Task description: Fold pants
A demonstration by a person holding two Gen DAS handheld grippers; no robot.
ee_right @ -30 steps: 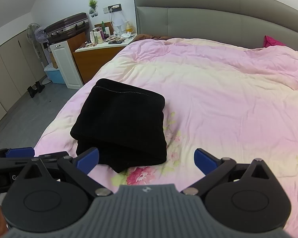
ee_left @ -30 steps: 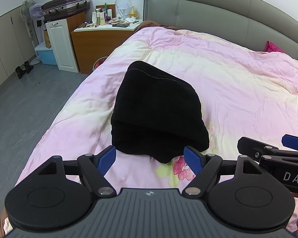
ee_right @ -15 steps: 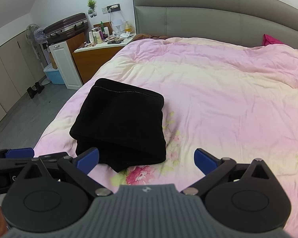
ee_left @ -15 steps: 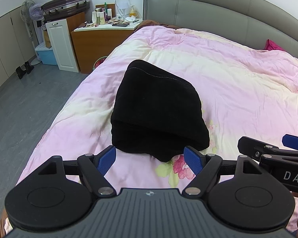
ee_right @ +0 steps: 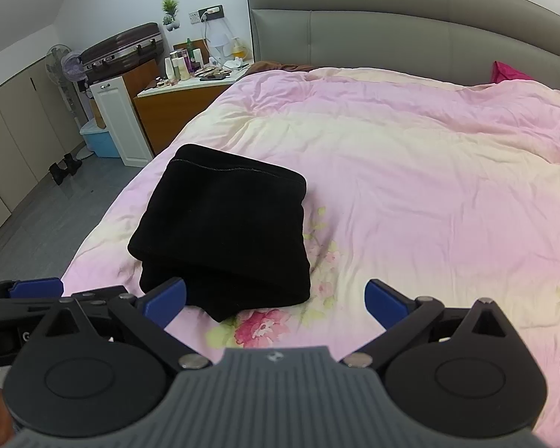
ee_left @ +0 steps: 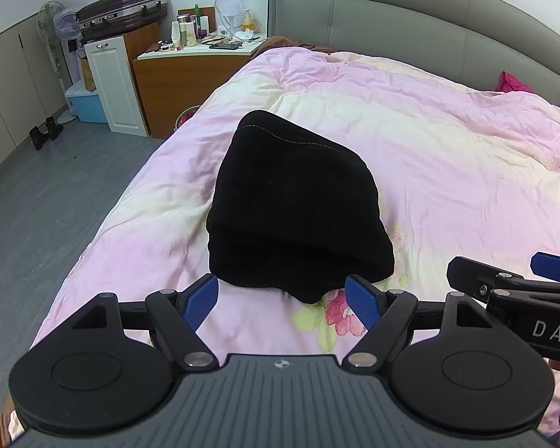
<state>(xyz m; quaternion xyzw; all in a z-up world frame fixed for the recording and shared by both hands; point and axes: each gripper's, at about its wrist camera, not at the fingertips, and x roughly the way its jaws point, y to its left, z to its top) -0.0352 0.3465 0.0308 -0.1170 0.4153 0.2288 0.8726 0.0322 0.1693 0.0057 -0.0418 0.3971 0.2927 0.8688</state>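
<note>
Pants (ee_left: 295, 205) lie folded in a compact black stack on the pink duvet (ee_left: 448, 156), near its foot edge. Your left gripper (ee_left: 282, 298) and right gripper (ee_right: 276, 298) both gape empty just short of that stack; judge it finished, and only square the loose front corner if you touch it.

This is a home bedroom: a bed (ee_right: 410, 194) with a grey headboard (ee_right: 392, 37), a cluttered nightstand (ee_right: 183, 100) beside the bed.
</note>
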